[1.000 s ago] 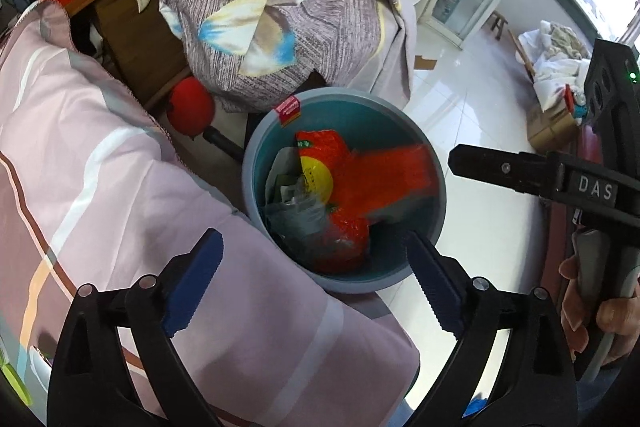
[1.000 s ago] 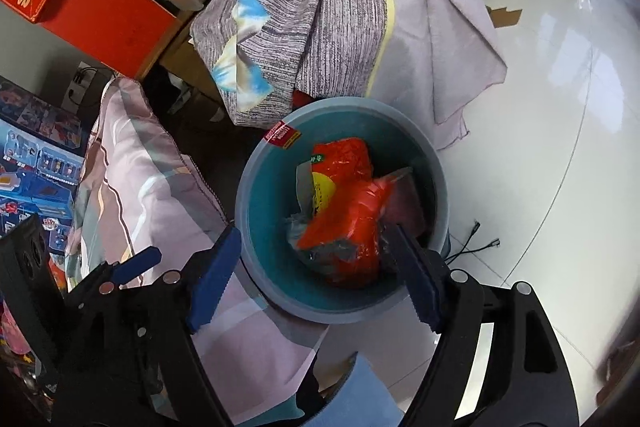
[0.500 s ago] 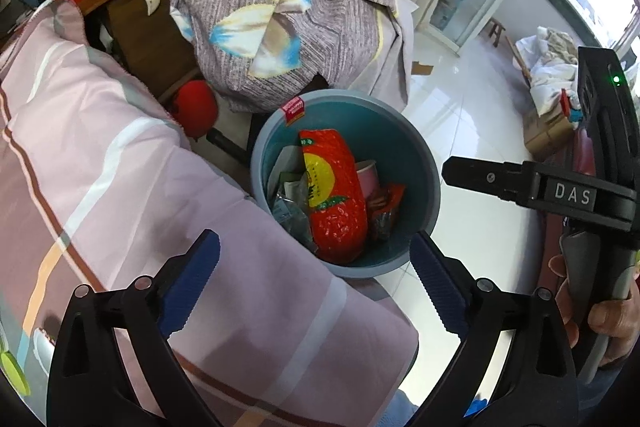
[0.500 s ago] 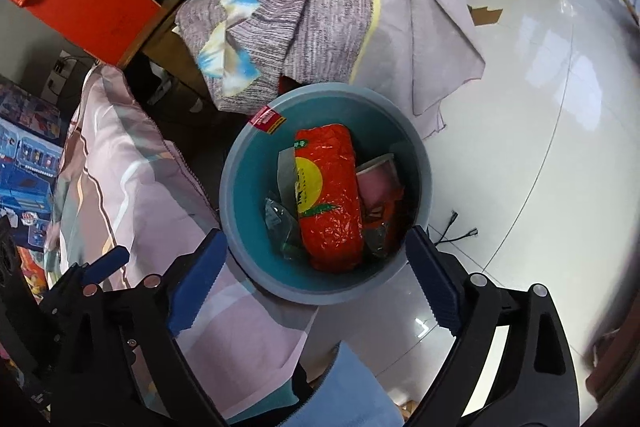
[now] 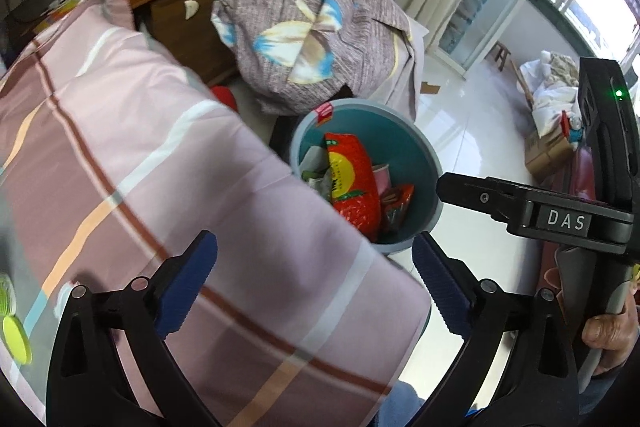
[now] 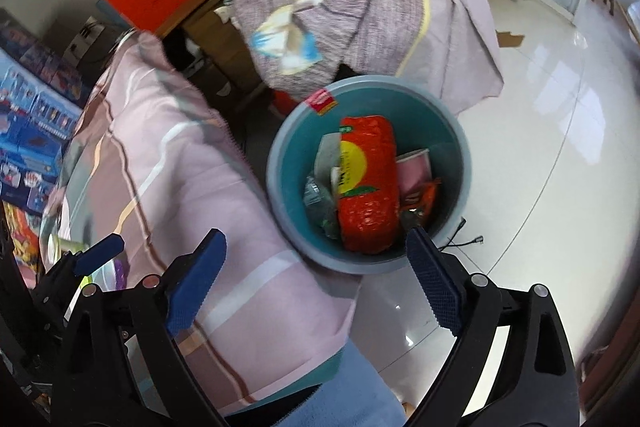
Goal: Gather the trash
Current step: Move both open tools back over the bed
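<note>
I am looking down through both wrist cameras at a teal trash bin (image 6: 370,179) standing on the white tiled floor (image 6: 540,155), right beside a pink striped quilt (image 5: 160,167).

In the right wrist view I am seeing the whole rim of the bin and everything in it: a red snack bag (image 6: 370,187) lying in the middle, a pink paper cup (image 6: 414,167) at its 3 o'clock, a grey-green wrapper (image 6: 320,203) at its 8 o'clock. In the left wrist view the quilt is hiding the bin's (image 5: 404,151) lower left edge, but that camera is showing me what the other does not: the right-hand tool's black body marked DAS (image 5: 564,219) at 3 o'clock, and the hand (image 5: 608,331) gripping its handle.

The red snack bag's long axis is running from 12 to 6 o'clock in the right view, its strawberry-printed end pointing toward 6. In the left view the bag (image 5: 352,183) is tilting slightly, top near 11 and bottom near 5.

My left gripper (image 5: 316,283) is standing wide over the quilt's edge, nothing between its blue pads. My right gripper (image 6: 316,279) has just been opening, and it too is spread wide and empty, its right pad (image 6: 434,291) overlapping the bin's near rim in the picture.
</note>
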The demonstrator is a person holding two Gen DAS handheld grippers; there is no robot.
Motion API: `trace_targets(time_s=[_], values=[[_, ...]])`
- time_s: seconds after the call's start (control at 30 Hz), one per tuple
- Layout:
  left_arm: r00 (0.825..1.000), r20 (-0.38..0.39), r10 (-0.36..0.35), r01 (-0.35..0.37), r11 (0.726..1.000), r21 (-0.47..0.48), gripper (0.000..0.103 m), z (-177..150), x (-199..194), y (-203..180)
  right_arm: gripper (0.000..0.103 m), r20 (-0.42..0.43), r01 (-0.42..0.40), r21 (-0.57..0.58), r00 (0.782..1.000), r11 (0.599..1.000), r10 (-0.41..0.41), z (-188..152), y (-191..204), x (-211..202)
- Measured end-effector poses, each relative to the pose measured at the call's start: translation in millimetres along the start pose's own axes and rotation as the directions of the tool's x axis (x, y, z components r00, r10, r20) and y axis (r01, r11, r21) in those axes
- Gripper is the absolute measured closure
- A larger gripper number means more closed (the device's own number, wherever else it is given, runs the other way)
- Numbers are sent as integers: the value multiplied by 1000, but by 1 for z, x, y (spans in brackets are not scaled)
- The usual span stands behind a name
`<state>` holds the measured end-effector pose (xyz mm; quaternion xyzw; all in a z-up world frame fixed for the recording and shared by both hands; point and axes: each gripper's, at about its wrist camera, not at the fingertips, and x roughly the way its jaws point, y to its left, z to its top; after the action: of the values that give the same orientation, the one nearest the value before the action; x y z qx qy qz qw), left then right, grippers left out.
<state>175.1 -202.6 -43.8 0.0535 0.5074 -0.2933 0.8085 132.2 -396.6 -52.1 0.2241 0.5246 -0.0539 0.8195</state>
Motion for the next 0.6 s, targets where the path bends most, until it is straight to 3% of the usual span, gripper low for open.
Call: trace_targets(time_s=[0.4, 0.6], values=[[998, 44, 34, -29, 993, -118, 4, -65, -51, 57, 15, -34, 4, -170, 999, 985, -10, -42, 77, -3], [994, 45, 97, -86, 977, -197, 4, -113, -80, 91, 15, -76, -29, -260, 997, 965, 9, -76, 123, -2]])
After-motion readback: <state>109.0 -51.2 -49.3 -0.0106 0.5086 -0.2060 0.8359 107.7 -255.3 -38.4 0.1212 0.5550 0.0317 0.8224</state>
